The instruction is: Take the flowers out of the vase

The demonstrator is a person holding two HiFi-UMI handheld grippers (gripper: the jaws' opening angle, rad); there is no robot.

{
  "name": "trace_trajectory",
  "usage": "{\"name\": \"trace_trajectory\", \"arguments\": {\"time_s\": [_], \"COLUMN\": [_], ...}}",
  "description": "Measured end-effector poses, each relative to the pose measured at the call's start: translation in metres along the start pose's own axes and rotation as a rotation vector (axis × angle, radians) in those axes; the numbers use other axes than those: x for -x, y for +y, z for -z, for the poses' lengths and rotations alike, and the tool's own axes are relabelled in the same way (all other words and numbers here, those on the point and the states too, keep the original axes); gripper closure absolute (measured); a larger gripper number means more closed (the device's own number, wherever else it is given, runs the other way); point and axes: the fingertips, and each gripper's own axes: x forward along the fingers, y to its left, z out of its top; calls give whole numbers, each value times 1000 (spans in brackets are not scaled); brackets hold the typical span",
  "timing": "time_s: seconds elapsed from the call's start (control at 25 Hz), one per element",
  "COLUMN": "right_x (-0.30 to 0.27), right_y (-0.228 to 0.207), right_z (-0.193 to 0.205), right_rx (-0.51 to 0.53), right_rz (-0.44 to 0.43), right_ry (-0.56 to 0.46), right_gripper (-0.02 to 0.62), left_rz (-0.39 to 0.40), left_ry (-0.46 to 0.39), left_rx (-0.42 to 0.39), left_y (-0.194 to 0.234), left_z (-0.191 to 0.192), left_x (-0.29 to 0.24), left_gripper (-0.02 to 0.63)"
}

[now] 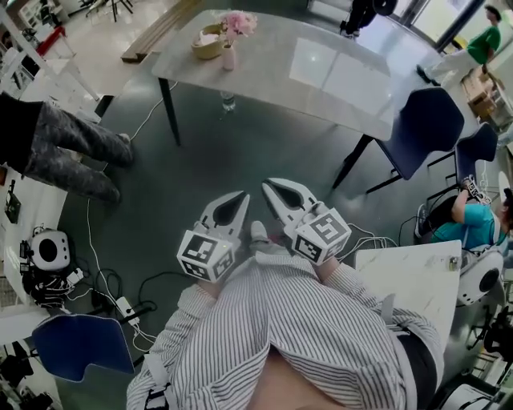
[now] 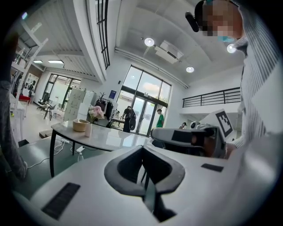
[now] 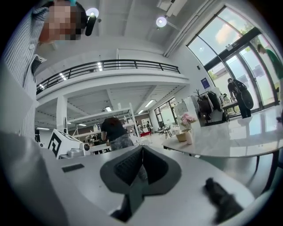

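The pink flowers (image 1: pixel 239 22) stand in the small pale vase (image 1: pixel 229 56) near the far corner of the grey table (image 1: pixel 321 72), just beside a woven basket (image 1: pixel 208 42). Well short of the table, over the open floor, the person holds the left gripper (image 1: pixel 237 196) and right gripper (image 1: pixel 268 186) side by side close to their striped shirt (image 1: pixel 280 320). Both pairs of fingers are pressed together with nothing between them.

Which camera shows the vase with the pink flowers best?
The head view: the vase stands out against the pale table, pink flowers in it. In the left and right gripper views the vase is side-on, far off against background clutter.
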Motion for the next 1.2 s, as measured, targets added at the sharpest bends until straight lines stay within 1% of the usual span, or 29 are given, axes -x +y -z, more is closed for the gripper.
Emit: {"name": "trace_trajectory", "arguments": {"time_s": [0.08,0.2,0.36,0.52,0.72,1.04,1.2], "right_x": [-10,-27,-46,-59,-74,-92,-109], "right_y": [-20,-50,-83,-110,-125,-139,-154], "right_z": [-17,-30,-41,-46,-42,-26,-27], "right_rx": [3,12,14,14,9,-25,-36], "right_rz": [-19,-24,-29,-37,-48,-46,-30], "right_ry": [-38,-54,-39,-30,-1,48,62], "right_gripper": [580,580,580,580,580,580,580], "left_rz": [-6,-10,-30,-35,-35,-73,-59], "left_ry": [-9,-18,-33,-34,-15,5,13], "left_rx": [-6,-19,-10,-8,2,43,46], "left_y": [12,30,55,66,76,98,114], "left_z": [-13,-26,-42,-49,-45,-37,-41], "left_x": [-21,-53,-88,-117,-136,-141,-155], "left_gripper": [595,595,595,595,595,594,595]}}
